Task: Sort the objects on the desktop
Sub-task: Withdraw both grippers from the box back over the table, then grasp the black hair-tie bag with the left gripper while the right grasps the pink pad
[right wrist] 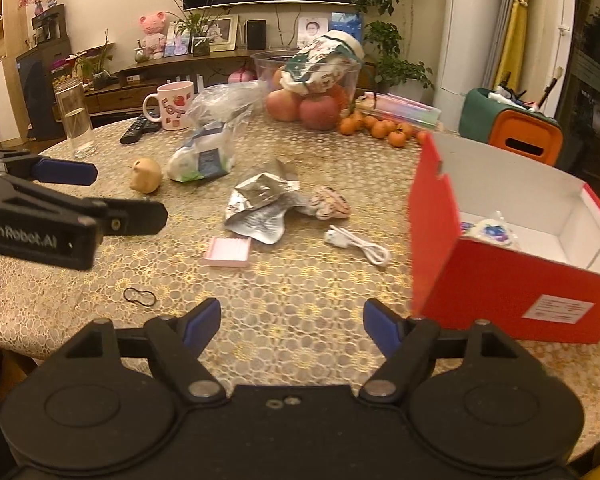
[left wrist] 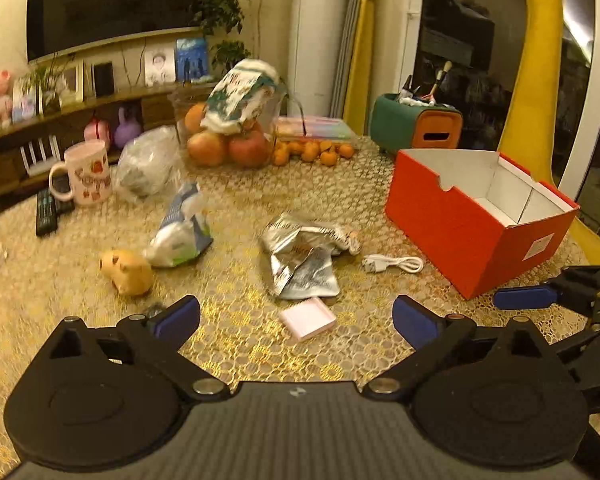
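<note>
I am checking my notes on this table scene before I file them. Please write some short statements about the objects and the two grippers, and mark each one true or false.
1. The red box is closed with a lid. False: it is open at the top, and a small packet lies inside.
2. The white cable lies on the table between the foil wrappers and the red box. True.
3. The left gripper holds the pink case. False: its jaws are open and empty; the case lies on the table.
4. The right gripper is open and empty. True.
5. The pink mug lies on its side. False: it stands upright.
</note>
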The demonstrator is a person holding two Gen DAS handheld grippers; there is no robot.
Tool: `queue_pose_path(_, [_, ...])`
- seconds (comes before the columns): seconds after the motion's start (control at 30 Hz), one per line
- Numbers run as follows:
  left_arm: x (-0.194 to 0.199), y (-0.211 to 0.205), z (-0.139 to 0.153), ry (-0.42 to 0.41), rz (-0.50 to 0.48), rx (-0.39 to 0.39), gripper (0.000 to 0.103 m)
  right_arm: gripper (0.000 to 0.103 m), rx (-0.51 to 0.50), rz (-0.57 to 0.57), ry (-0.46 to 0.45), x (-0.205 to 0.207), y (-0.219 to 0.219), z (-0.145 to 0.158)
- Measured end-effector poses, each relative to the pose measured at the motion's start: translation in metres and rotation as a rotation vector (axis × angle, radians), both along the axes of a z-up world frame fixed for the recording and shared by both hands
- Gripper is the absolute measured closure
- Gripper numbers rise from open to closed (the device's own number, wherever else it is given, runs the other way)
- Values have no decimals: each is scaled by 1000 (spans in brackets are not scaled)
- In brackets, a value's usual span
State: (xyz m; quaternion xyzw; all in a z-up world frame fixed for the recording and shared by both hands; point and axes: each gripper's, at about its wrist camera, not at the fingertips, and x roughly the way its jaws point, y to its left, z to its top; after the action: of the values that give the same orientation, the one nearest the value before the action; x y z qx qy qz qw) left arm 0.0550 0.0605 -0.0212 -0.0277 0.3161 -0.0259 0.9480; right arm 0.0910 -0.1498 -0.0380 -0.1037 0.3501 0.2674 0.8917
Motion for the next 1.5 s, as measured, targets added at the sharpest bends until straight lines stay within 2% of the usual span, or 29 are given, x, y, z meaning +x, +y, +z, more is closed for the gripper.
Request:
queue_pose_path(0.47, [15,42,-33,31,38,81,0,25,-4,4,36,22,50,-25])
queue_pose_path(0.73, [33,64,-53,79,71,60,0,25,-14,3,48,35,69,-42])
queue_pose_path(1.27, [54,86,-77,82,101,127,0,29,-16,-2,69,58,98,-69])
queue_pose_path(1.5, [61,89,-87,87,105,142,1,29,-26,-4,49,64,104,-71])
